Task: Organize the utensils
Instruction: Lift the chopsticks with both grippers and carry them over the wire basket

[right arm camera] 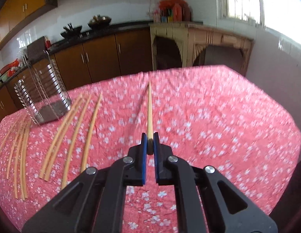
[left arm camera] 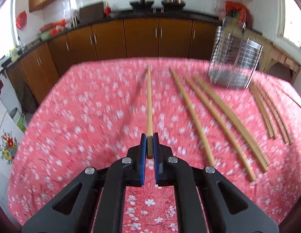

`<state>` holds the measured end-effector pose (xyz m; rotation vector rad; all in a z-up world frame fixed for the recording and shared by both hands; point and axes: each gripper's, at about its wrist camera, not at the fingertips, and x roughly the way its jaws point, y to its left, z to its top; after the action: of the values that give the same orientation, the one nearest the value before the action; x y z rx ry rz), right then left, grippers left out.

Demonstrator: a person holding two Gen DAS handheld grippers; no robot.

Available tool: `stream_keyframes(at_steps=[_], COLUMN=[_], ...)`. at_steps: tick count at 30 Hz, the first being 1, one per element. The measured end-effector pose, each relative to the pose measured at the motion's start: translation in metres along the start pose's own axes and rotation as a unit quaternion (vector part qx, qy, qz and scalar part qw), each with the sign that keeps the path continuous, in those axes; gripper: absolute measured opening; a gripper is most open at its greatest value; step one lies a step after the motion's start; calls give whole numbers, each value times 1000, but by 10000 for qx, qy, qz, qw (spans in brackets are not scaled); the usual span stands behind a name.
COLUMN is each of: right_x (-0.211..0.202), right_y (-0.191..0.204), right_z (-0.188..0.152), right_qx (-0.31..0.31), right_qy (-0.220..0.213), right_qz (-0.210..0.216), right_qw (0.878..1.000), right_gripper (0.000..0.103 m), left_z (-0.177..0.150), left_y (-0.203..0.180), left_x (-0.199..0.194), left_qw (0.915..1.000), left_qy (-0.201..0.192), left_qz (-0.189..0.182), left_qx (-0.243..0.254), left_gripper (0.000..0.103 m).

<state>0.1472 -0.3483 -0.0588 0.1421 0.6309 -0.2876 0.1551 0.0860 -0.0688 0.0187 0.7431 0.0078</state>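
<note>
Each hand has one chopstick. Left gripper (left arm camera: 149, 143) is clamped on the thick end of a chopstick (left arm camera: 149, 104); the blue pads (left arm camera: 143, 151) press it from both sides and the butt end pokes back between the jaws. The stick runs straight ahead along the fingers, thin tip pointing away and somewhat down, clear of the pink flowered tablecloth (left arm camera: 92, 116), with its shadow falling to the left.

Right gripper (right arm camera: 149, 142) is the same: jaws clenched on the thick end of a second chopstick (right arm camera: 149, 112), long axis in line with the fingers, tip forward, lifted off the cloth.

Metal holder (left arm camera: 235, 58) stands upright at the far side of the table. From the left wrist it sits ahead and to the right; from the right wrist, holder (right arm camera: 43, 89) is ahead and to the left. So it lies between the two hands, well beyond both tips. I can't say which hand is nearer.

Loose chopsticks remain on the cloth: three (left arm camera: 218, 120) just right of the left gripper, a further bunch (left arm camera: 270, 112) past them near the holder base. They lie roughly parallel, thin ends away.

My read: both sticks are picked, none visibly dropped in yet. Both point forward and low, while the holder opens upward, so each stick probably needs tipping tip-down over the rim. Risk: the stick pivoting in a butt-end grip. Heavy blur, so fine detail is unclear.
</note>
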Motion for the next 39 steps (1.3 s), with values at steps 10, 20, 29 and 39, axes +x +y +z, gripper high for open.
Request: stream_keyframes(at_steps=[10,20,29,39], right_x=[-55,-62,-86,-120], right_y=[5,12,16,39], right_z=[55,84,116,153], right_qx=[-78,-90,-1,-87], right_qy=[-1183,-1487,-1773,-1944], right_qz=[126,228,587,1315], right_qw=[9929,9886,9824,9720], right_gripper=[7,7,7,7], left_z=[56,90,110,138], left_y=[15,23,16,-7], left_x=[-65,-74,-94,-122], left_qw=[9894,9816,9747,9667], left_qy=[-1417,-1847,-2182,-2521], left_qz=[22,174,137,-244], left_qx=[-317,-450,-461,-361], left_gripper=[7,7,7,7])
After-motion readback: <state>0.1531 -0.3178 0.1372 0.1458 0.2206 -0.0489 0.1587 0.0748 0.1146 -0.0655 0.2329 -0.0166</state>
